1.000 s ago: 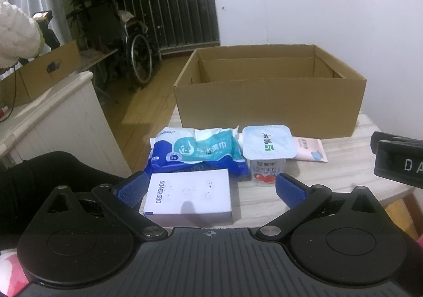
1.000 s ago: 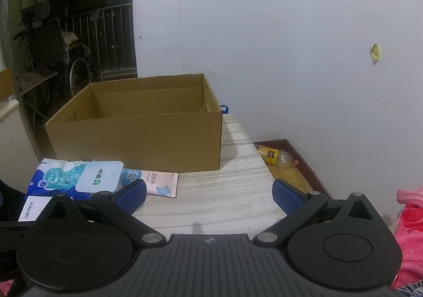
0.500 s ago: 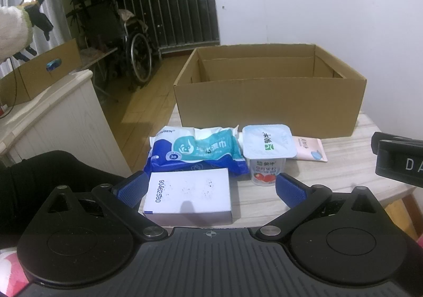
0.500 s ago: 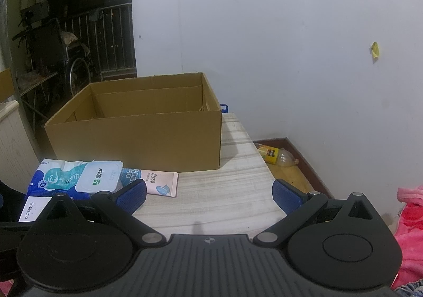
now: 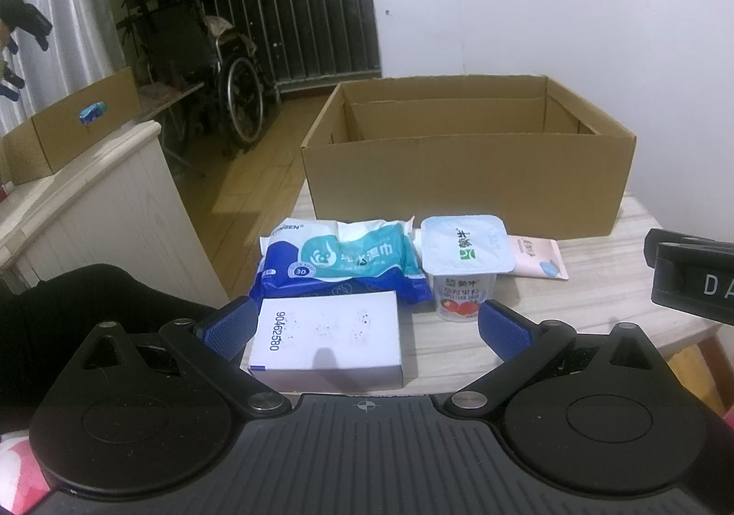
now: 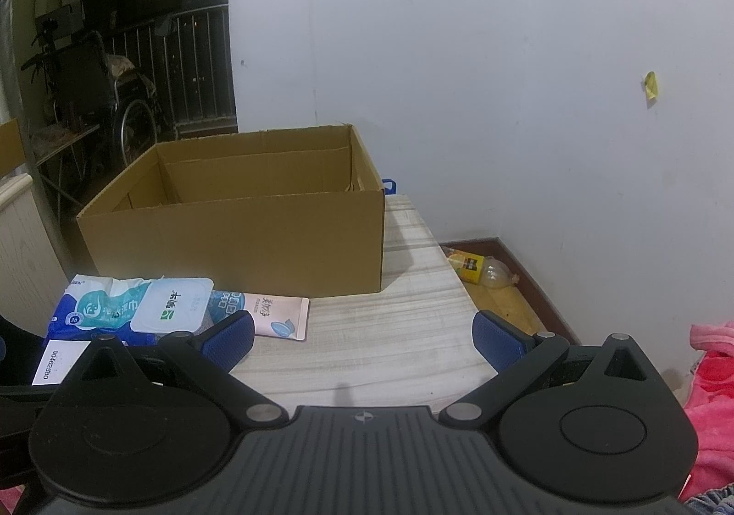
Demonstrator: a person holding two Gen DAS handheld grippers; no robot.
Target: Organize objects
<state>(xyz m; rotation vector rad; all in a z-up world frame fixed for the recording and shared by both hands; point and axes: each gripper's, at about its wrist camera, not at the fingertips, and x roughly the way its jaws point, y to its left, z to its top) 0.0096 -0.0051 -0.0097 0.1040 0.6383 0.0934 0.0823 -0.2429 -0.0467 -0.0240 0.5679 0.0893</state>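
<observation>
So there's a little cluster of stuff sitting in front of an open cardboard box (image 5: 468,180) on the pale wood-grain tabletop (image 5: 596,299). Nearest is a white carton (image 5: 325,340) with a printed number on it, lying flat. Right behind it, touching, is a blue pack of wet wipes (image 5: 339,263). Just beside that stands a yogurt cup (image 5: 463,267) with a white foil lid, and a pink sachet (image 5: 536,258) lies flat behind the cup, close to the box's front wall. Nothing sits between these things and the box opening.

The left hand-held gripper (image 5: 364,327) is spread wide, holding nothing, with the carton's near end sitting between its blue fingertips (image 5: 229,324), apart from both as far as I can tell. The right hand-held gripper (image 6: 362,340) is also wide open and empty, hovering over bare tabletop to the right of the cluster.

Room-wise: white wall behind the box, a wheelchair (image 5: 215,74) and railing further back on the left, a white cabinet (image 5: 105,194) with another cardboard box on top, and a plastic bottle (image 6: 481,272) lying on the floor to the right of the table.
</observation>
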